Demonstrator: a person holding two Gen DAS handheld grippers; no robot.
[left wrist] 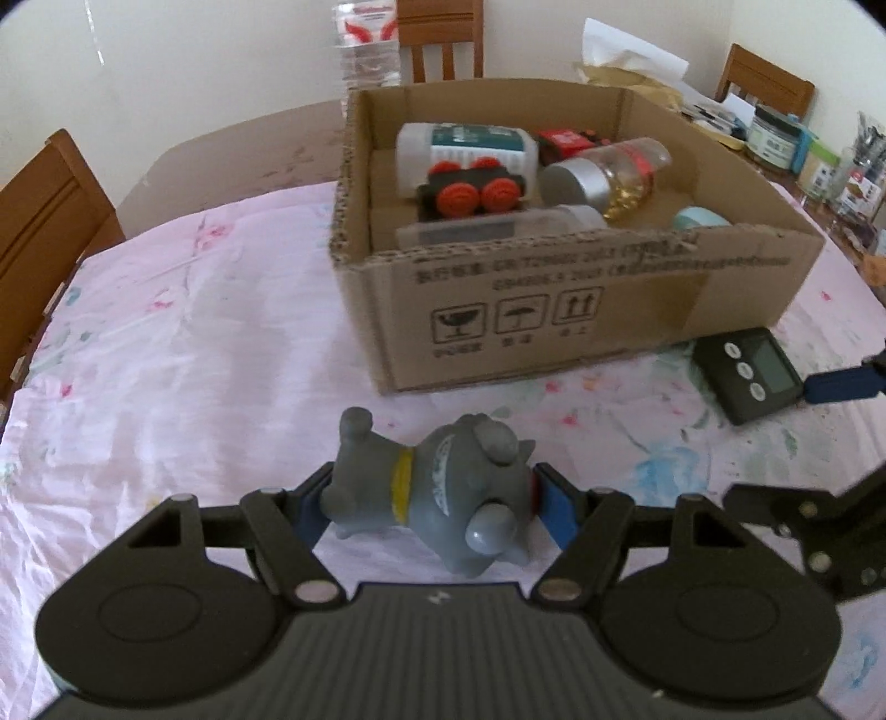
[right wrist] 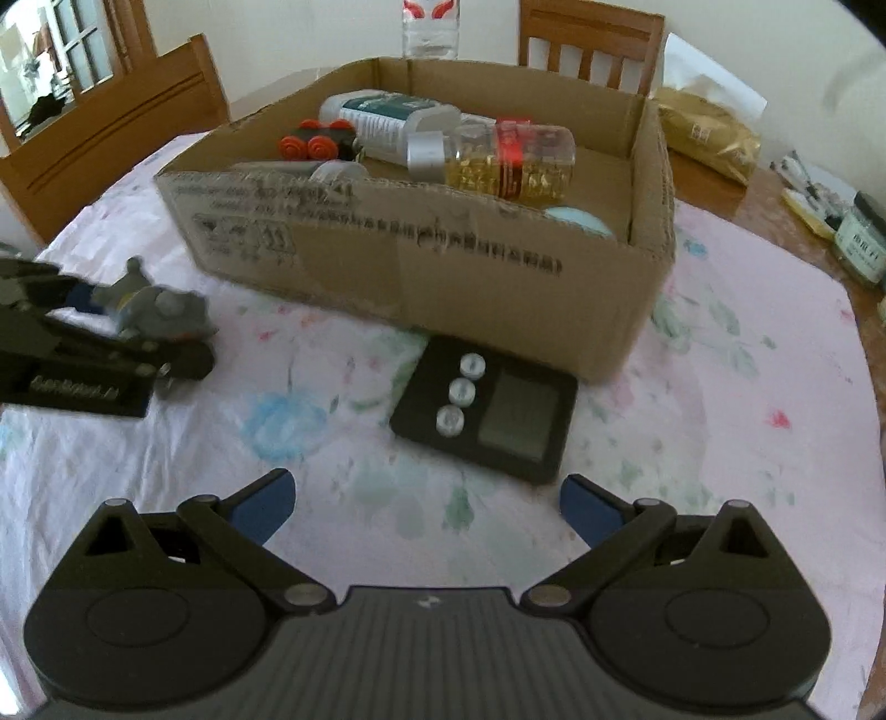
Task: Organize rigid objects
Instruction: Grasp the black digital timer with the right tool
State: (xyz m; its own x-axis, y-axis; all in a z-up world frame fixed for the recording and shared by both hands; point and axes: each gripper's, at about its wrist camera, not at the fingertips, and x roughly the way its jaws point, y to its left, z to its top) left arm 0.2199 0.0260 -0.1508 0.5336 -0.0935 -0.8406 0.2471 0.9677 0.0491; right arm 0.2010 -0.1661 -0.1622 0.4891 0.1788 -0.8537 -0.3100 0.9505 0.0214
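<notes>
A grey toy animal with a yellow collar [left wrist: 443,498] lies sideways between the blue pads of my left gripper [left wrist: 434,507], which is shut on it just above the pink floral cloth. The same toy [right wrist: 155,310] appears at the left of the right wrist view. My right gripper [right wrist: 429,501] stands open with nothing between its pads, just short of a black digital timer [right wrist: 487,412] lying by the front wall of the cardboard box [right wrist: 443,277]. The box [left wrist: 554,310] holds a white bottle [left wrist: 465,147], a black toy car with red wheels [left wrist: 476,191] and a capsule bottle [left wrist: 609,177].
Wooden chairs [left wrist: 44,221] [right wrist: 587,44] ring the table. A water bottle [right wrist: 432,27] stands behind the box. Jars and packets [right wrist: 858,243] crowd the bare wood at the right. A gold bag [right wrist: 709,133] lies past the box's right wall.
</notes>
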